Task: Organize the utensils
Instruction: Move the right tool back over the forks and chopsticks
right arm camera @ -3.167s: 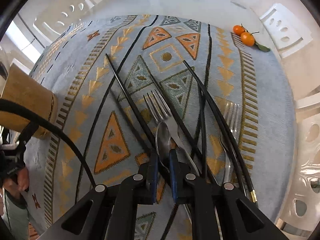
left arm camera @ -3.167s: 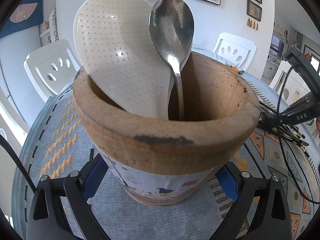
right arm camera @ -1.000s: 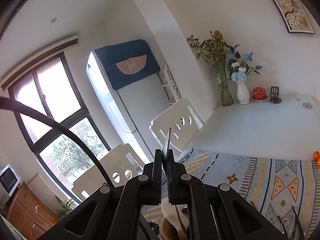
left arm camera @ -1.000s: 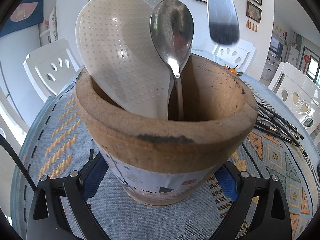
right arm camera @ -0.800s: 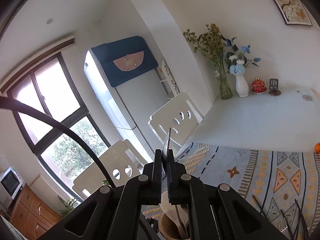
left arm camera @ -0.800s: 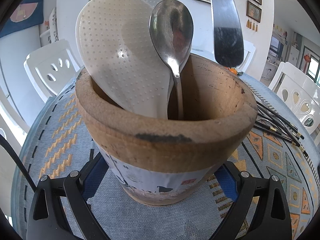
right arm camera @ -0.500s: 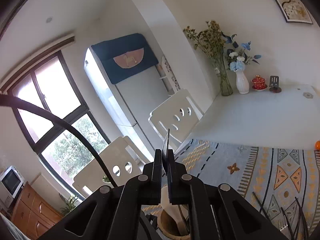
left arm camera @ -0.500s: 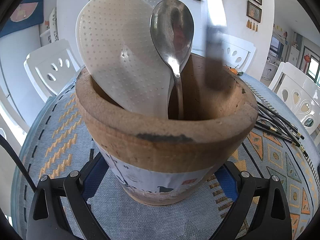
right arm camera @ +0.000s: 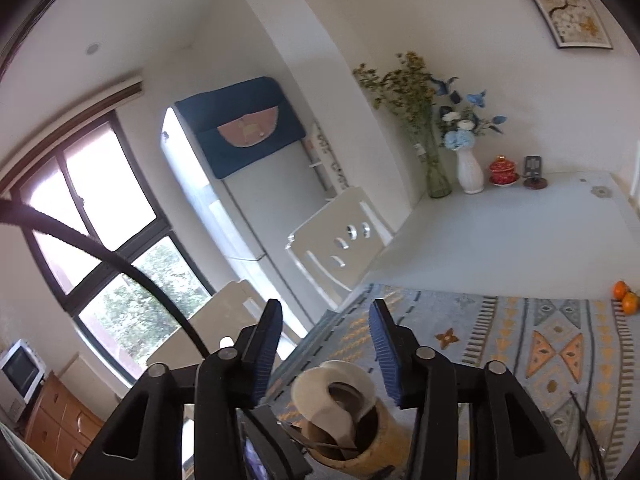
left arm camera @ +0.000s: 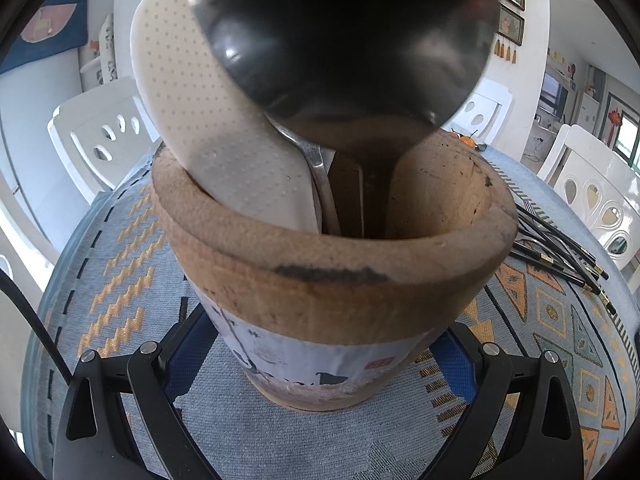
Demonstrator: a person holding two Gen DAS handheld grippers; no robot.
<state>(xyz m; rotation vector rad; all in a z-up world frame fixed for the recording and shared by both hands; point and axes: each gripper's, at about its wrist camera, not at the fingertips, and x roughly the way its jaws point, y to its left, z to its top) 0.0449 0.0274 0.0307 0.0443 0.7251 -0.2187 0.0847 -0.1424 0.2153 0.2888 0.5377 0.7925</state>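
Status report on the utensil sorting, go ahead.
Left gripper clamped on wooden holder. Right gripper above it, jaws just opened, nothing between them. Released spoon in holder beside white paddle. Chopsticks remain on tablecloth.

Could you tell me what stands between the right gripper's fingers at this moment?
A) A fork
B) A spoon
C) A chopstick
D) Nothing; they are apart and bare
D: the right gripper has just been opening and is bare, above the holder; the dropped spoon stands in it.
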